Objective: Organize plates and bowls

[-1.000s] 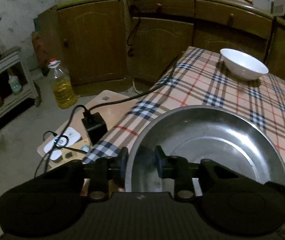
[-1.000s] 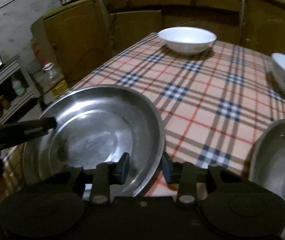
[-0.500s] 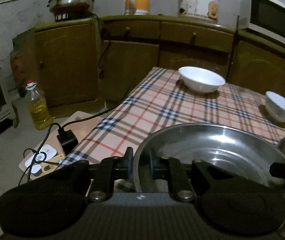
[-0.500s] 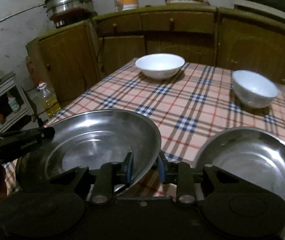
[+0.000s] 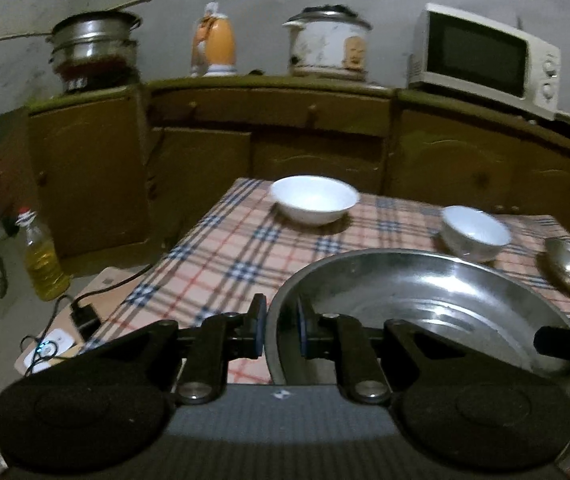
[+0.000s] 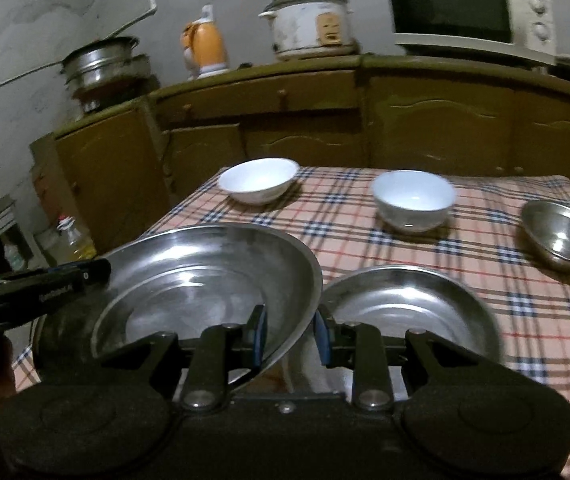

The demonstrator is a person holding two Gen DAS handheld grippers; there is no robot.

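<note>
1. Large steel plate [image 6: 205, 276]: round, shallow, shiny, broad flared rim; held tilted above the checked tablecloth [image 6: 485, 320], overlapping the edge of a second steel plate [image 6: 405, 304] lying flat.
2. Beyond: wide white bowl [image 6: 259, 180], deeper white bowl [image 6: 413, 200], small steel bowl [image 6: 561, 236], all glossy, set well apart.
3. Left gripper [image 5: 279, 330]: nearly closed, blue pads pinching the large plate's left rim.
4. Right gripper [image 6: 289, 334]: narrowly parted, pads clamping the same plate's right rim.
5. Behind: brown wooden cabinets [image 5: 309, 140], white microwave [image 5: 485, 56].
</note>
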